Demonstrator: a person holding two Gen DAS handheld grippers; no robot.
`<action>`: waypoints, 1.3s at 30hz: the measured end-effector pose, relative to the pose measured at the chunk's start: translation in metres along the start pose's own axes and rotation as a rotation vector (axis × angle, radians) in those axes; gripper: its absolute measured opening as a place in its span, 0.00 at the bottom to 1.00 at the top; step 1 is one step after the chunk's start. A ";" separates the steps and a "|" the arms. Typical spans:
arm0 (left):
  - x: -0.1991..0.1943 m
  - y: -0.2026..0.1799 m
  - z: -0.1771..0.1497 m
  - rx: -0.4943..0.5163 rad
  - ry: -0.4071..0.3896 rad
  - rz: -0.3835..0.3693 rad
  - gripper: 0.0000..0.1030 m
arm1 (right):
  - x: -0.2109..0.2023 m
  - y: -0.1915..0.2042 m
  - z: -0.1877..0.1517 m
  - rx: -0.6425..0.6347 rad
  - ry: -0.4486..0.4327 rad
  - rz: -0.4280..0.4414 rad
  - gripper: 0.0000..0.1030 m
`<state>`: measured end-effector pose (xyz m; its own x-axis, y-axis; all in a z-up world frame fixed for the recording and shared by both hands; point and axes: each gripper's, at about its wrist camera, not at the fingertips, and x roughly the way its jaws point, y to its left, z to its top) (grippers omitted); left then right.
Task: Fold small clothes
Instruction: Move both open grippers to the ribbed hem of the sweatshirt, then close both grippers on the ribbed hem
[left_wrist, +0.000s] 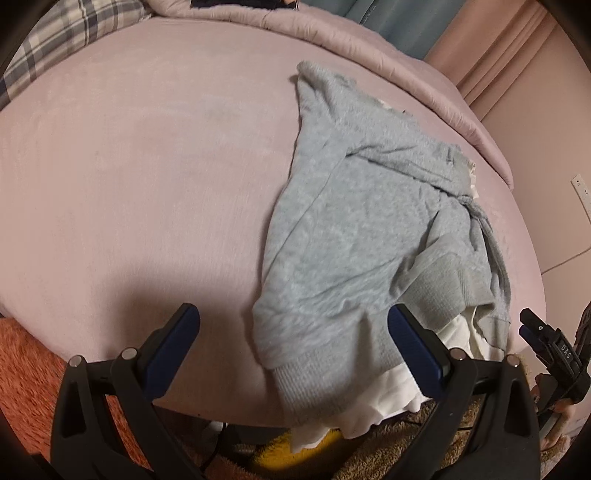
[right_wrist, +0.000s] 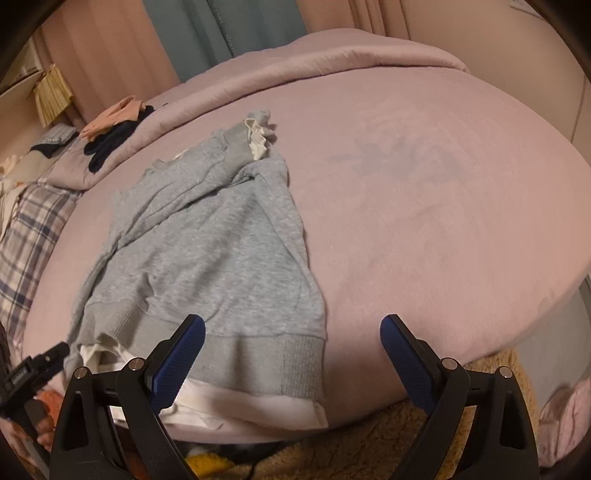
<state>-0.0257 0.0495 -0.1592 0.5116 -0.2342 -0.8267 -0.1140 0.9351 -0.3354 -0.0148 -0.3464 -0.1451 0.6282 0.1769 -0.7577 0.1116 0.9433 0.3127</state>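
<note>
A small grey sweatshirt (left_wrist: 362, 229) with a white lining lies crumpled on the pink bed (left_wrist: 147, 184), its ribbed hem at the near edge. My left gripper (left_wrist: 293, 339) is open and empty, hovering over the hem's left corner. In the right wrist view the sweatshirt (right_wrist: 221, 251) lies left of centre with its white hem (right_wrist: 258, 410) hanging at the bed's (right_wrist: 424, 203) edge. My right gripper (right_wrist: 291, 347) is open and empty over the hem's right corner. The right gripper also shows at the far right of the left wrist view (left_wrist: 532, 332), and the left gripper at the far left of the right wrist view (right_wrist: 48, 354).
A plaid pillow (left_wrist: 59, 40) and a rolled pink duvet (left_wrist: 351, 40) lie at the bed's far side. Dark and peach clothes (right_wrist: 110, 125) sit on the duvet. An orange rug (left_wrist: 26, 369) and a tan fluffy rug (right_wrist: 351, 454) cover the floor below.
</note>
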 end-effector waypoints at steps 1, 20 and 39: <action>0.001 0.001 -0.001 -0.009 0.011 -0.012 0.98 | 0.000 -0.001 -0.001 0.004 0.001 0.008 0.92; 0.010 0.007 -0.009 -0.109 0.119 -0.282 0.93 | 0.021 -0.007 -0.019 0.056 0.101 0.109 0.84; -0.024 0.002 -0.018 -0.055 0.053 -0.311 0.18 | 0.003 -0.003 -0.019 0.017 0.069 0.209 0.23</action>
<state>-0.0534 0.0520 -0.1476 0.4846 -0.5217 -0.7022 -0.0055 0.8009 -0.5988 -0.0280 -0.3433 -0.1586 0.5851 0.3877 -0.7122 -0.0029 0.8793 0.4763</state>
